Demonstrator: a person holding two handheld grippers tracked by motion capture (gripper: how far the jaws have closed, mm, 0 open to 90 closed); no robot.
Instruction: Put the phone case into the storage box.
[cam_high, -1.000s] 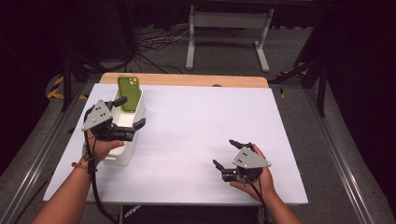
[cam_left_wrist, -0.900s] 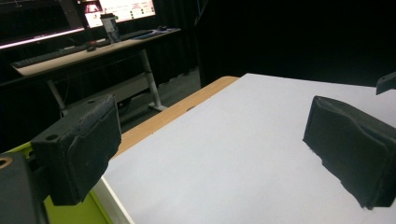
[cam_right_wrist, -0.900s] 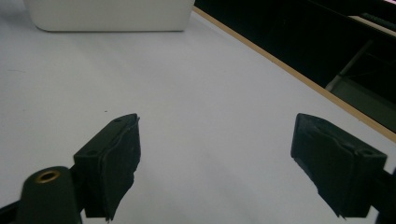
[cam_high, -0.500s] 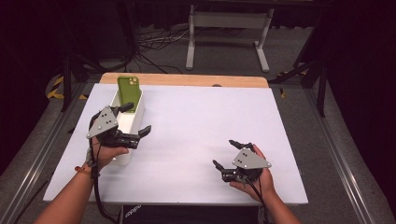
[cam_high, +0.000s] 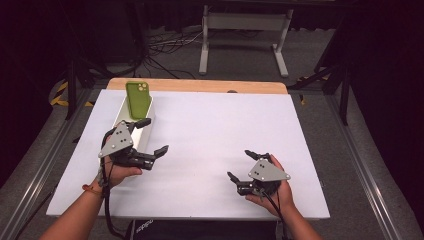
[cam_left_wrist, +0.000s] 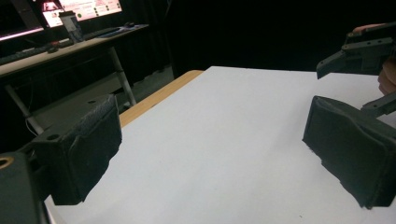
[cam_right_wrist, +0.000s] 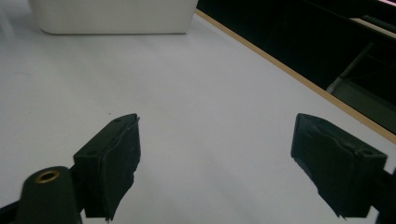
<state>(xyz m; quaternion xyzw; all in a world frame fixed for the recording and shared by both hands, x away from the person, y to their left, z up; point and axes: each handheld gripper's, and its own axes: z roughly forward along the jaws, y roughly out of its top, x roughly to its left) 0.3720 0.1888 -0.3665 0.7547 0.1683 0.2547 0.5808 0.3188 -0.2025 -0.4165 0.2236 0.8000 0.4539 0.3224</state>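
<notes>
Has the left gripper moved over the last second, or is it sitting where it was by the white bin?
Yes. The left gripper has pulled back from the white bin toward the table's near edge, its open jaws swinging off the bin toward mid-table. The green phone stays in the bin.

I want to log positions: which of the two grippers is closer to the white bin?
The left gripper: it hovers right beside the white bin holding the green phone. The right gripper sits far across the table.
</notes>
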